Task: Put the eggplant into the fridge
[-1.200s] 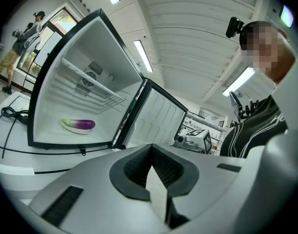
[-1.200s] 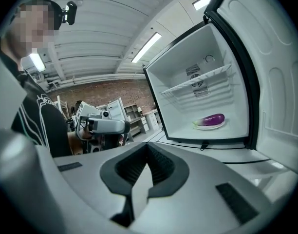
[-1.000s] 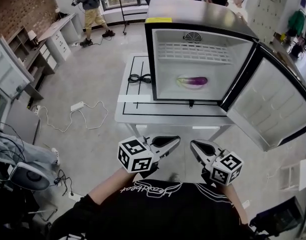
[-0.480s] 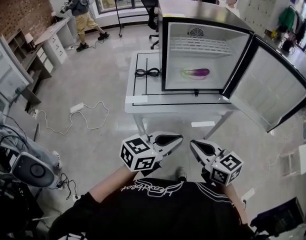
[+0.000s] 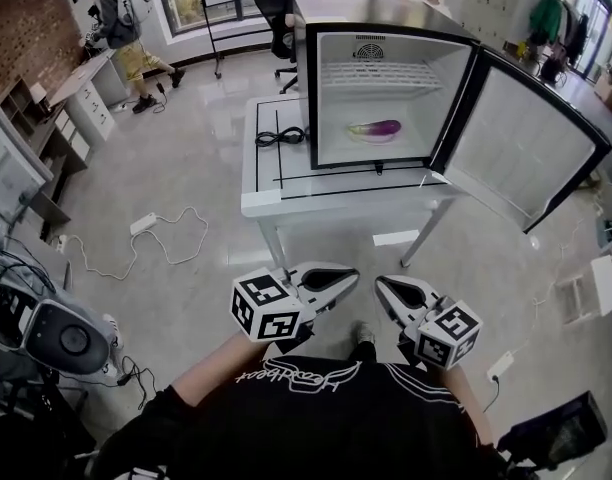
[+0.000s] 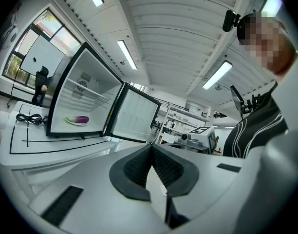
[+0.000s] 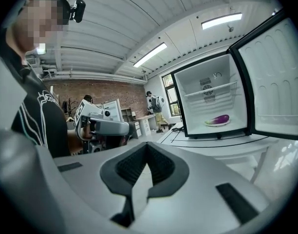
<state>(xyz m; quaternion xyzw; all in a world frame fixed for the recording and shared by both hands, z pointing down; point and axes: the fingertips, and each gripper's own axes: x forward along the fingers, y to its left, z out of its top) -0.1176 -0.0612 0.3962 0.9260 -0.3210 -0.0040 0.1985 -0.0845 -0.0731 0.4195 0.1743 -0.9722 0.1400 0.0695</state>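
Observation:
A purple eggplant [image 5: 374, 128] lies on the floor of the open mini fridge [image 5: 376, 13], which stands on a white table [image 5: 266, 183]. The eggplant [image 6: 77, 120] also shows in the left gripper view, and the eggplant [image 7: 217, 120] in the right gripper view. The fridge door [image 5: 521, 153] is swung wide to the right. Both grippers are held close to the person's chest, well back from the table. My left gripper [image 5: 351, 278] is shut with nothing in it. My right gripper [image 5: 382, 286] is likewise shut and empty.
A black cable [image 5: 279, 136] lies coiled on the table left of the fridge. A white power strip and cord [image 5: 146, 224] trail on the floor at left. Desks and equipment stand along the left wall. A person with a backpack [image 5: 121, 13] stands at the back left; others sit behind the fridge.
Both grippers have drawn back from the table together with the head camera, so the fridge and table look smaller and farther. The eggplant stays in the fridge. Both stay shut.

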